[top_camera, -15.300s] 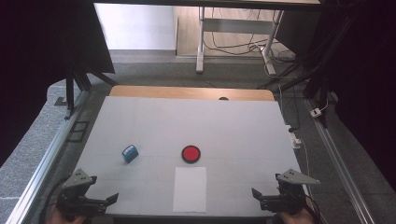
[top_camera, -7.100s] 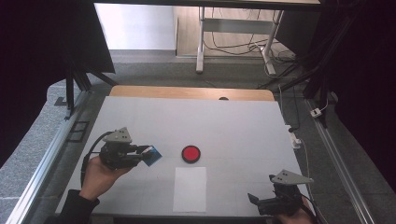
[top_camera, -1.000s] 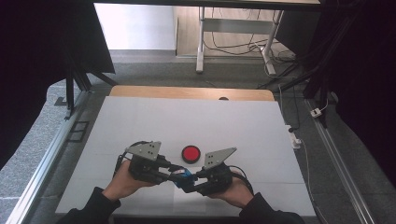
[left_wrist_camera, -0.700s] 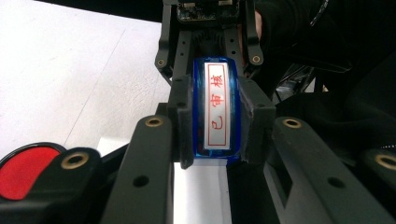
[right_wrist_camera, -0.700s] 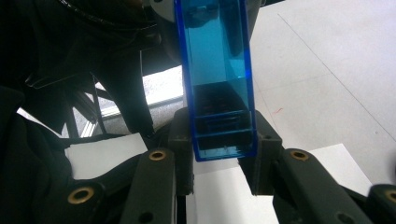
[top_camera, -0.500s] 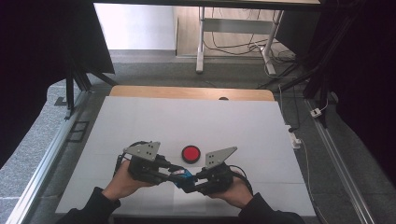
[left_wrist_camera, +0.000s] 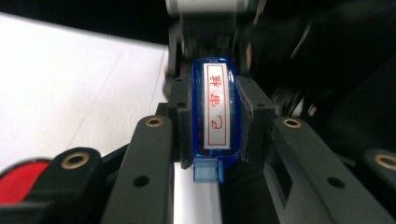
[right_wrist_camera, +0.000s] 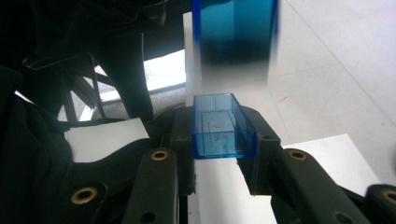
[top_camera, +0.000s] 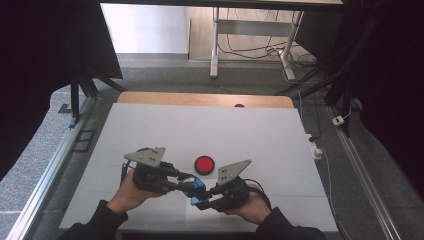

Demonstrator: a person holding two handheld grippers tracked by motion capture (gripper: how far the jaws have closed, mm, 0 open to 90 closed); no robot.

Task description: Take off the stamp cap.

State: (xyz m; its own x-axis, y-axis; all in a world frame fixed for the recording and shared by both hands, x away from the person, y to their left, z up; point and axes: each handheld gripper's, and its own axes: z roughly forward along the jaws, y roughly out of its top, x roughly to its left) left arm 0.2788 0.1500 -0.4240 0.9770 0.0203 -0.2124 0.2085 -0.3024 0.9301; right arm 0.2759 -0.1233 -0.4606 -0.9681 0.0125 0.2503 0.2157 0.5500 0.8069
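- left gripper clamped on the blue stamp, right gripper clamped on its blue cap
- cap now pulled clear of the stamp, unlike a second ago
- both just in front of the red ink pad, above the paper sheet, so inking looks next

one blue stamp, one blue cap, one red pad, one paper sheet
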